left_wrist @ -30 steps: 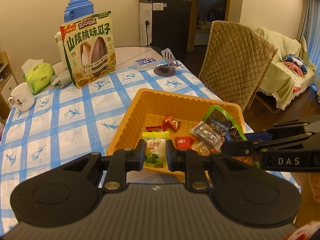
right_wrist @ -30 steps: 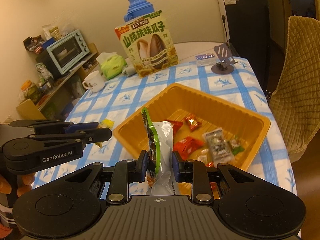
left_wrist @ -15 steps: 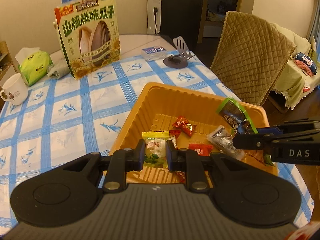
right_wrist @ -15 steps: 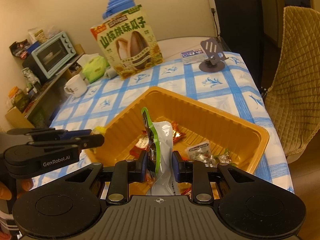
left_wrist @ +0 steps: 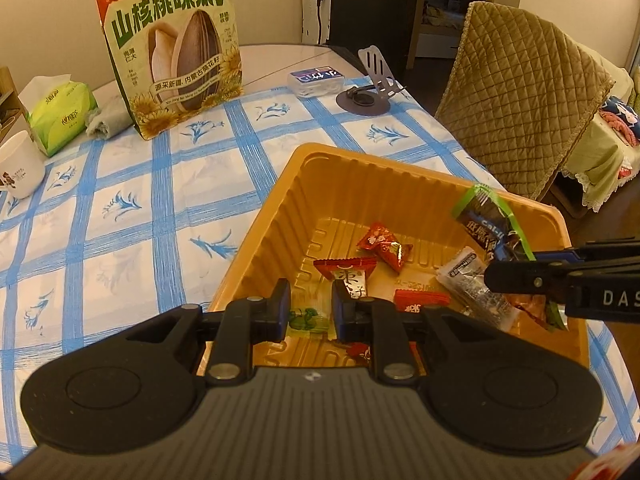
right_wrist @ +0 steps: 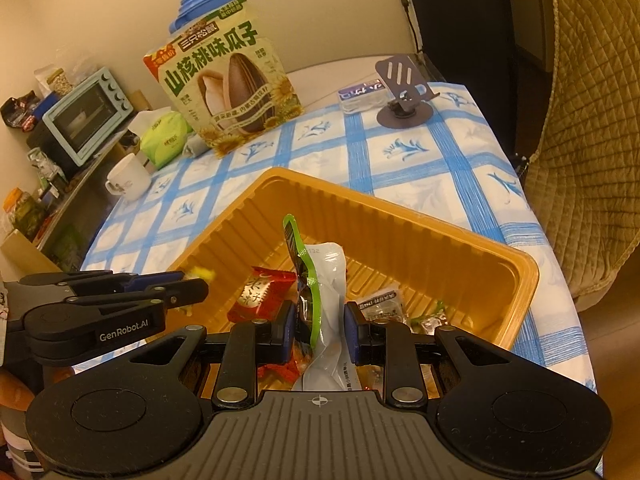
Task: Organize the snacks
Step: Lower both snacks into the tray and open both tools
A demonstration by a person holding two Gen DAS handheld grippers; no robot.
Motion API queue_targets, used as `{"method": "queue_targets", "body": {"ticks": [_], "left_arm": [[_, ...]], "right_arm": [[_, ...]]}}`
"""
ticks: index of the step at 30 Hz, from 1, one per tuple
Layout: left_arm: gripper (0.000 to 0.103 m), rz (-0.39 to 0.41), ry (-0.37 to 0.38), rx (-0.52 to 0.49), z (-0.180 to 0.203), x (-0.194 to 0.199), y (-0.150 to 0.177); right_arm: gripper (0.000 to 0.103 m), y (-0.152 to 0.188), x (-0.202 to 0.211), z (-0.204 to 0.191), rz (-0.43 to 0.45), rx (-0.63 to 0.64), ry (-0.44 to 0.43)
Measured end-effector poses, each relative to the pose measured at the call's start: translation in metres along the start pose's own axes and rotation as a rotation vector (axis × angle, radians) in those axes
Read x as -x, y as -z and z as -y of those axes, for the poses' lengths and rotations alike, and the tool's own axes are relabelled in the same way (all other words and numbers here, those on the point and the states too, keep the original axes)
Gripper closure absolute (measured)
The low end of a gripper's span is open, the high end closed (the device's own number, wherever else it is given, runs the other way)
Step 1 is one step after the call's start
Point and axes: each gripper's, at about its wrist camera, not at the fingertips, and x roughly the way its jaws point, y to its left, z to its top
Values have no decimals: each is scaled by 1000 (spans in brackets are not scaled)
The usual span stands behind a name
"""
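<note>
An orange plastic tray (left_wrist: 304, 152) sits on the blue-checked tablecloth and holds several wrapped snacks, among them red candies (left_wrist: 384, 240) and a silver packet (left_wrist: 468, 280). My left gripper (left_wrist: 310, 308) is shut on a small yellow-green candy packet (left_wrist: 308, 318), low over the tray's near left wall. My right gripper (right_wrist: 320, 328) is shut on an upright green, black and white pouch (right_wrist: 324, 276) over the tray (right_wrist: 400, 208). In the left wrist view that pouch (left_wrist: 484, 220) sticks up from the right gripper (left_wrist: 496, 272). The left gripper (right_wrist: 196, 284) shows at the left of the right wrist view.
A large sunflower-seed bag (left_wrist: 176, 48) stands at the back of the table, with a tissue pack (left_wrist: 60, 116) and a white mug (left_wrist: 18, 168) to its left. A phone stand (left_wrist: 368, 92) and a small box (left_wrist: 316, 80) lie behind the tray. A quilted chair (left_wrist: 520, 100) stands on the right.
Both grippers have come forward and down over the tray, still holding their snacks. The tray now looks larger and closer in both views.
</note>
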Motion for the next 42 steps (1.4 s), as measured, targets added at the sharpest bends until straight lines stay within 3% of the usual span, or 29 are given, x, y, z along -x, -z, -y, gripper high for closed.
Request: {"method": "queue_targets", "body": {"ticks": [20,27,28,30,32,35,39,42], "left_arm": [[74,3,0,18,2,6,-6],[71,6,-6,30,3,12,-3],[69,7,-6,32,4,13,-2],[68,8,-5,33,4,16,-1],[65,9,-2,34,6,19,1],[55,13,10,30,8,25,3],[48,25,23,20,14,36,7],[38,39,39,23,17,47,9]], "right_arm": [[77,-10,-15,2,-18,-28,-28],[76,-17,-18,2,20,-55,-4],[74,-18,-17,3,21,-61,-5],[53,-18,-13,5,35,-76,-4],[42,-17,-7,7,48,-83,-5],[39,-13,2,8,40,-79,-2],[23,-5,18,10,51,-80,24],[17,3,33,11,60,-69,42]]}}
